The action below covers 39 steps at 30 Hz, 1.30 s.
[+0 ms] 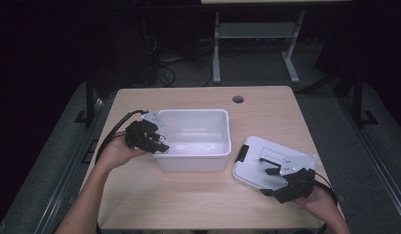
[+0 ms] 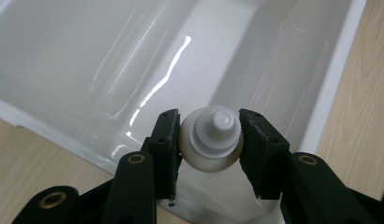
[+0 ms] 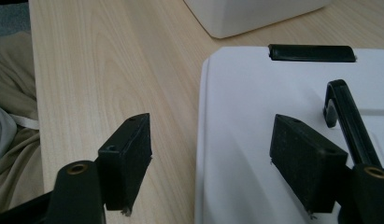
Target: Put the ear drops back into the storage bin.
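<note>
A small white bottle (image 2: 210, 137) with a ribbed screw cap points at the camera in the left gripper view. My left gripper (image 2: 209, 140) is shut on it, both pads pressing on its round body. It hangs over the left end of a white plastic bin (image 2: 110, 70), just inside the rim. From above, the left gripper (image 1: 159, 144) sits at the bin's (image 1: 193, 113) left wall. My right gripper (image 3: 213, 163) is open and straddles the left edge of a white lid (image 3: 264, 93) lying flat on the table. From above, the right gripper (image 1: 269, 181) is at the lid's (image 1: 259, 156) near corner.
The lid carries a black latch (image 3: 311, 52) at its far edge and a black handle (image 3: 344, 116) on top. The wooden table (image 1: 188, 195) has a cable hole (image 1: 238, 99) at the back. A table frame (image 1: 256, 34) stands behind on the dark floor.
</note>
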{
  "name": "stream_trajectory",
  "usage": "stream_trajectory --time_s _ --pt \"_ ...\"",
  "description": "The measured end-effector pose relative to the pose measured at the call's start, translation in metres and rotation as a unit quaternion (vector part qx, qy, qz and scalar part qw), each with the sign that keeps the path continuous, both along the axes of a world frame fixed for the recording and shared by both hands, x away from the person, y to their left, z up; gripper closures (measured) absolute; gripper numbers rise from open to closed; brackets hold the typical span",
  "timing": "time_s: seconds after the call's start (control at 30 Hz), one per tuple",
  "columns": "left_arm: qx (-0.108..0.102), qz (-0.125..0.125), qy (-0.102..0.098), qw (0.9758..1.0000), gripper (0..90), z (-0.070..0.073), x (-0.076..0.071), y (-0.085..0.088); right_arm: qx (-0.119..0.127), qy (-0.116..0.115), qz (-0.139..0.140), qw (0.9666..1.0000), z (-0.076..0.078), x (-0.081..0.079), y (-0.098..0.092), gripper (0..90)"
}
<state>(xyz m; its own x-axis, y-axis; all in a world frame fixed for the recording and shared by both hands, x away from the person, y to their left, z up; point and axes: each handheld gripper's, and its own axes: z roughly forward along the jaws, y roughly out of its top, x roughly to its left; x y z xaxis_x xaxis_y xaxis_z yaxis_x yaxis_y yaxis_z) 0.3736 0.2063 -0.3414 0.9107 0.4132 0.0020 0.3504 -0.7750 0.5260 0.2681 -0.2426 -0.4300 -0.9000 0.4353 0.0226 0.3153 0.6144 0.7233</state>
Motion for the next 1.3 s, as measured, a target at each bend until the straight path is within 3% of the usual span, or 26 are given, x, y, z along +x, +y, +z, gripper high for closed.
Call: stream_trajectory --time_s 0.53,1.3 --pt "-0.013 0.001 -0.006 0.9999 58.2 0.004 -0.002 0.002 0.0 0.001 -0.001 1.0 0.0 -0.001 0.0 28.7" --pt "-0.01 0.006 -0.031 0.9994 53.3 0.04 -0.028 0.02 -0.001 -0.006 -0.003 1.0 0.003 -0.001 -0.001 28.7"
